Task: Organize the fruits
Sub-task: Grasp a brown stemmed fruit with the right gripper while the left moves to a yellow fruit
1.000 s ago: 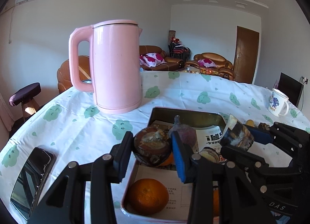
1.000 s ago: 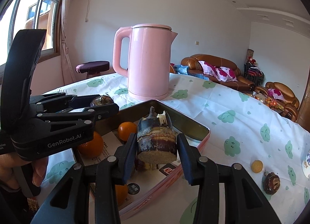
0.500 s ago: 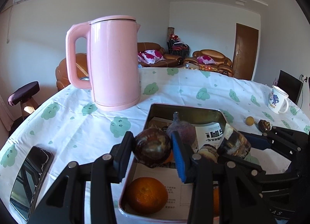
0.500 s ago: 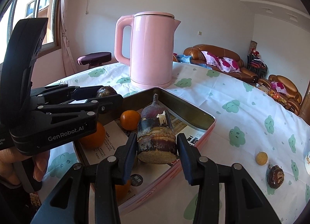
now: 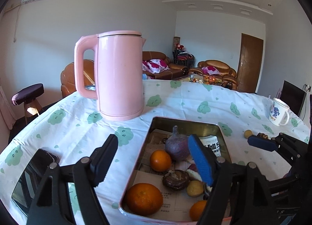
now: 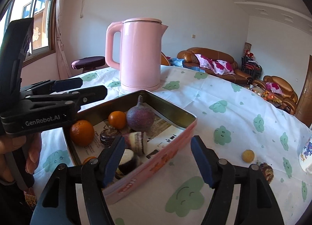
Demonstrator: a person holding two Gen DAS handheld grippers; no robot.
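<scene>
A pink tin tray point(image 5: 186, 122) point(image 6: 176, 121) holds three oranges point(image 5: 144, 198), a purple round root point(image 5: 176, 147) point(image 6: 140, 116), a dark brown fruit point(image 5: 175, 179) point(image 6: 108, 134) and a cut purple-skinned piece point(image 6: 136, 140). My left gripper point(image 5: 152, 139) hangs over the tray's left wall. Its jaws are opening with nothing between them. My right gripper point(image 6: 157, 140) hovers over the tray's near right wall. Its jaws are also opening and hold nothing. The cut piece lies in the tray just beyond its left finger.
A tall pink kettle point(image 5: 119, 77) point(image 6: 140, 53) stands behind the tray. A phone point(image 5: 33, 178) lies at the left, a mug point(image 5: 277, 111) at the right. A small yellow fruit point(image 6: 248, 155) and a dark brown one point(image 6: 266, 170) lie on the cloth right of the tray.
Both grippers went from shut to open. The left let go of the dark brown fruit and the right let go of the cut piece; both now lie in the tray.
</scene>
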